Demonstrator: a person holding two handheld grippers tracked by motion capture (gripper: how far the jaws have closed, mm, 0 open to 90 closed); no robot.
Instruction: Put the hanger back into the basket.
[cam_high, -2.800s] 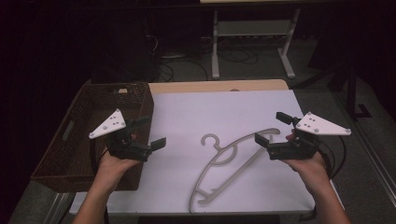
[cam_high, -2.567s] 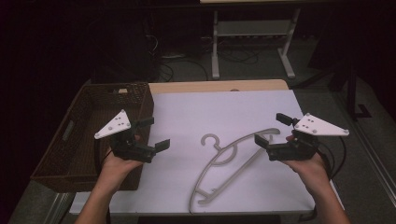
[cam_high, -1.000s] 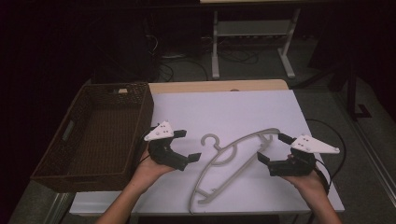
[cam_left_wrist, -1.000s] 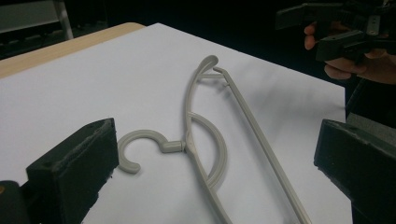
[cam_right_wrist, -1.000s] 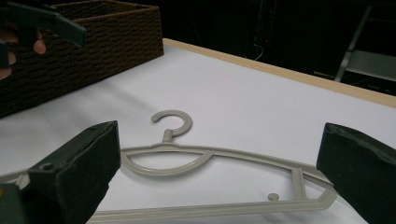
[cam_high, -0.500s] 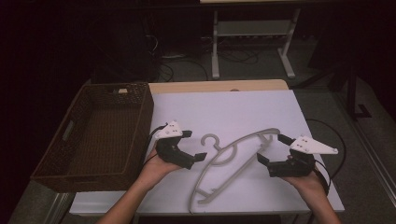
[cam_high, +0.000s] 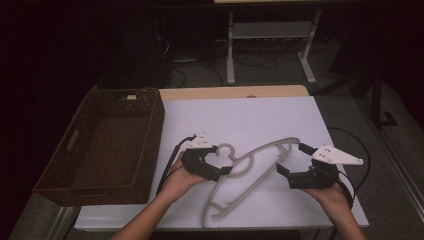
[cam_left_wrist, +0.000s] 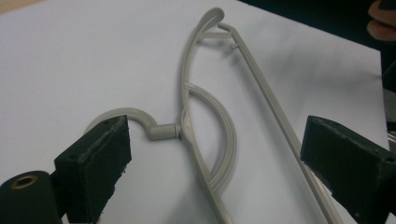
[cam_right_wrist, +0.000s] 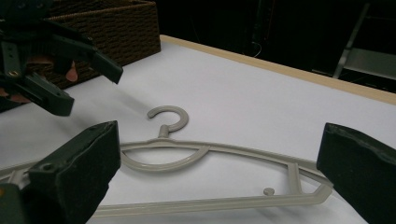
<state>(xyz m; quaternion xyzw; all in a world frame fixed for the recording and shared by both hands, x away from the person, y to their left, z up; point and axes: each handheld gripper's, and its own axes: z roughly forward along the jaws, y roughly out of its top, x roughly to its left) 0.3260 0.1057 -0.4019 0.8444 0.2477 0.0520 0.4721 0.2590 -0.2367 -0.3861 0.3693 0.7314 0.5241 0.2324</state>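
A beige plastic hanger (cam_high: 252, 155) lies flat and slantwise on the white table (cam_high: 240, 115). Its hook points left toward the basket. My left gripper (cam_high: 220, 161) is open and low over the table, with one jaw on each side of the hook and neck (cam_left_wrist: 187, 126). Nothing is gripped between them (cam_left_wrist: 217, 140). My right gripper (cam_high: 292, 160) is open at the hanger's right end. From it I look along the hanger (cam_right_wrist: 224, 148) between the wide jaws (cam_right_wrist: 222, 140). The left gripper (cam_right_wrist: 88, 91) shows beyond, by the hook.
A dark wicker basket (cam_high: 150, 145) stands at the table's left, close behind the left hand, and also appears in the right gripper view (cam_right_wrist: 107, 23). A wooden strip edges the far side (cam_high: 235, 92). A metal stand (cam_high: 270, 45) is on the floor beyond.
My left gripper has travelled right from beside the basket to the hanger's hook and dropped low. The right gripper has come down and in toward the hanger's right end. The hanger has not moved.
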